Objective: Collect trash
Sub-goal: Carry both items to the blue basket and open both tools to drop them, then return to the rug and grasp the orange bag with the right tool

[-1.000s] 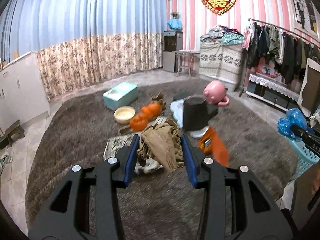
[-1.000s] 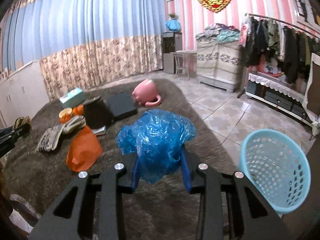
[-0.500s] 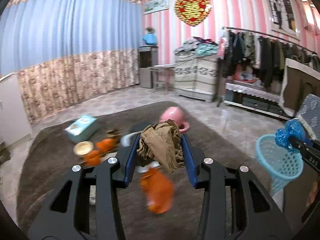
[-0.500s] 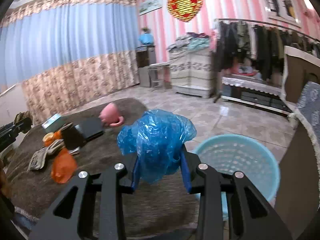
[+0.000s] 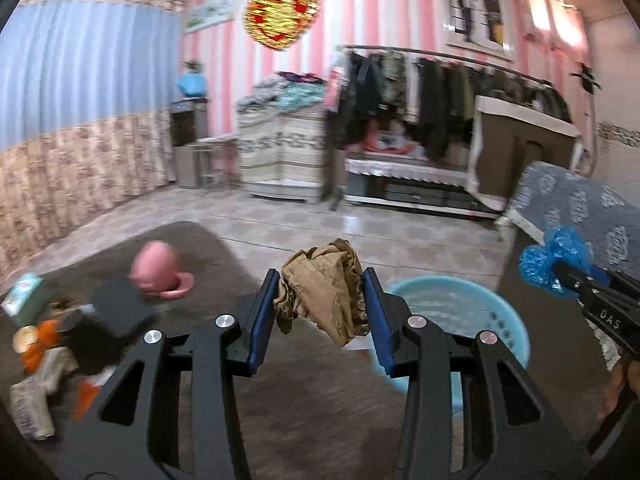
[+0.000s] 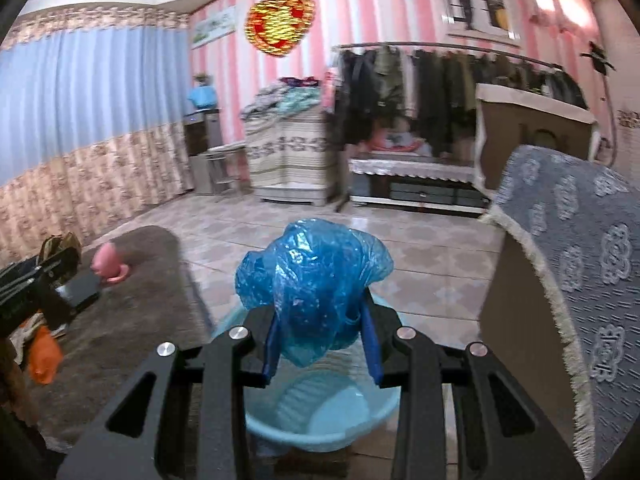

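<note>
My left gripper (image 5: 320, 312) clamps crumpled brown paper (image 5: 324, 288) beside the blue basket (image 6: 320, 420); my right gripper (image 6: 320, 332) clamps a blue plastic bag (image 6: 312, 280) above it

Crumpled brown paper (image 5: 324, 292) between blue pads (image 5: 262, 320); blue plastic bag (image 6: 312, 284); light-blue basket (image 6: 320, 420); pink-and-white striped wall (image 6: 360, 8); red-gold heart (image 6: 280, 24); grey patterned cloth (image 6: 580, 248) right
</note>
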Motion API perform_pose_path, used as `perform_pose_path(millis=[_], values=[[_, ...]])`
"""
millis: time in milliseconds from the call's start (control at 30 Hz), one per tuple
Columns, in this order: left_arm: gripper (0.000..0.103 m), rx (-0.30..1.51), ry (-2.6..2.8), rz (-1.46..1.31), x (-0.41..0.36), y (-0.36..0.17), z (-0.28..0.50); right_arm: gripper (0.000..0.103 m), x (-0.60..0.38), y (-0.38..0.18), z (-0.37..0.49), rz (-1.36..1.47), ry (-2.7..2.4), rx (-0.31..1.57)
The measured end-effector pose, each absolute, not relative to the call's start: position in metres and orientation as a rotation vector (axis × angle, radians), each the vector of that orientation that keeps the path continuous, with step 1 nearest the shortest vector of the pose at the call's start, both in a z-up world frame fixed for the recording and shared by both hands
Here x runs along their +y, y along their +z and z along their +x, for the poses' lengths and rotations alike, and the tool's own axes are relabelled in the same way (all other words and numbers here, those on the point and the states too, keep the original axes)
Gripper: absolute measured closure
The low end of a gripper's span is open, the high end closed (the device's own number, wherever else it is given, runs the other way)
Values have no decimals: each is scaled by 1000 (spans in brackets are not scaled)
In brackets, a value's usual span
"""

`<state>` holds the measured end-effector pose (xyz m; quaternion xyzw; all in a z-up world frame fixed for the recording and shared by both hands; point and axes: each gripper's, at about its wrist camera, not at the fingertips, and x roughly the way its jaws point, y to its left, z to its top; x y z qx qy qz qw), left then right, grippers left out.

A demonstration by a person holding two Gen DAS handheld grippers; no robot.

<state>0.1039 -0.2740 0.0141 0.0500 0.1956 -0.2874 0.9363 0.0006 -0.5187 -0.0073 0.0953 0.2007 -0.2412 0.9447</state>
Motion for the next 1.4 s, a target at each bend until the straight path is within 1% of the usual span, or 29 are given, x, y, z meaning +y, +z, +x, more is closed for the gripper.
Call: perform_pose_path(millis=[233, 433, 667, 733, 767, 800, 867, 900, 967, 1033, 1100, 1267, 1400], values=[[62, 469, -734, 160, -356, -25, 121, 69, -573, -40, 5, 284, -567, 451], [62, 501, -805, 201, -403, -42, 147, 69, -582, -52, 8, 300, -582, 459], [61, 560, -831, 202, -424, -62, 171, 69, -580, -63, 12, 316, -589, 480], [60, 567, -827, 199, -425, -67, 176, 69, -578, -68, 17, 311, -589, 493], [55, 570, -823, 200, -426, -71, 178, 69, -577, -70, 19, 309, -588, 498], [43, 572, -819, 202, -425, -71, 179, 69, -573, -70, 20, 307, -588, 503], [26, 559, -793, 197, -422, -71, 182, 69, -569, -73, 25, 303, -587, 511], [23, 552, -790, 192, -418, -70, 184, 69, -568, -75, 27, 303, -586, 514], [23, 549, -790, 183, -409, -66, 189, 69, -565, -78, 33, 302, -582, 524], [20, 535, -768, 176, -399, -61, 191, 69, -559, -80, 39, 297, -577, 529], [13, 509, -735, 154, -383, -55, 191, 69, -554, -80, 43, 291, -573, 531], [10, 491, -691, 124, -354, -45, 191, 68, -540, -87, 59, 287, -576, 547], [10, 491, -661, 126, -339, -38, 194, 65, -535, -92, 69, 289, -593, 556]])
